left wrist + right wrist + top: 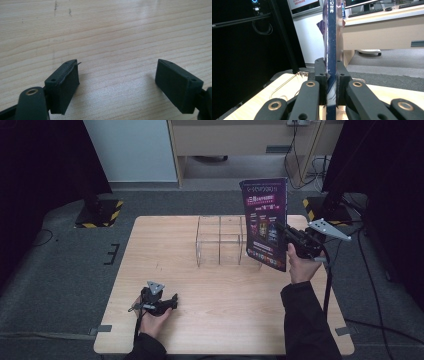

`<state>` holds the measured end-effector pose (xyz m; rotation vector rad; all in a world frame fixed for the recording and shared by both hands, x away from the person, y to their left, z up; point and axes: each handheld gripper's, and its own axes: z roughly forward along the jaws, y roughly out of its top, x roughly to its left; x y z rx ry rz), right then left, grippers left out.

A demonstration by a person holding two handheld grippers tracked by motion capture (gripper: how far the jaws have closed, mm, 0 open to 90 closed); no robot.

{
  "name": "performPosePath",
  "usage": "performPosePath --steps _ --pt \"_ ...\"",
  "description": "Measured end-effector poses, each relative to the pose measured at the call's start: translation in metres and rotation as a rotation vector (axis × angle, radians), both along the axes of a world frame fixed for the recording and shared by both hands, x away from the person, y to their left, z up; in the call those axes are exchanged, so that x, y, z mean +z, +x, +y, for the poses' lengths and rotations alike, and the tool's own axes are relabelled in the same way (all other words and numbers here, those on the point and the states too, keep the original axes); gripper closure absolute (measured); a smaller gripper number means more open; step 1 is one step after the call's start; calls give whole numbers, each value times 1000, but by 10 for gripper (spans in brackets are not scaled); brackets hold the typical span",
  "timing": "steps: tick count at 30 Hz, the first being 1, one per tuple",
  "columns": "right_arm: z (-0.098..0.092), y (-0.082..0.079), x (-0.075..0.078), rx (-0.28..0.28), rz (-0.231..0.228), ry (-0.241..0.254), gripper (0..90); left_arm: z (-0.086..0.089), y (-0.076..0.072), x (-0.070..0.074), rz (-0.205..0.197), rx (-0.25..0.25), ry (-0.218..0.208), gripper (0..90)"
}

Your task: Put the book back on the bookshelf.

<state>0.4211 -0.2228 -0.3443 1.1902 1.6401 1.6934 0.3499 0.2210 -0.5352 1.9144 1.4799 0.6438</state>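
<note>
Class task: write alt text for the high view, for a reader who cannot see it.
The right tool holds a purple magazine upright beside a clear wire rack on a wooden table. The left tool rests near the table's front edge, jaws open and empty.

a light wooden surface (210, 290) sits on grey carpet (60, 270). beyond it stand a pale desk (240, 140) and yellow-black striped stand bases (100, 212), with cables (300, 160) trailing behind.
</note>
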Motion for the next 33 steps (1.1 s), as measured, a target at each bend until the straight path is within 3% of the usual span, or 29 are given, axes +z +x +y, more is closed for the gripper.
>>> performPosePath --steps 13,18,33 --pt "9 25 -19 -56 11 -21 843 0 0 0 0 -2 2 178" --pt "13 28 -27 -72 13 -53 842 0 0 0 0 -2 2 177" --pt "21 35 -47 -86 30 -74 842 0 0 0 0 -2 2 177"
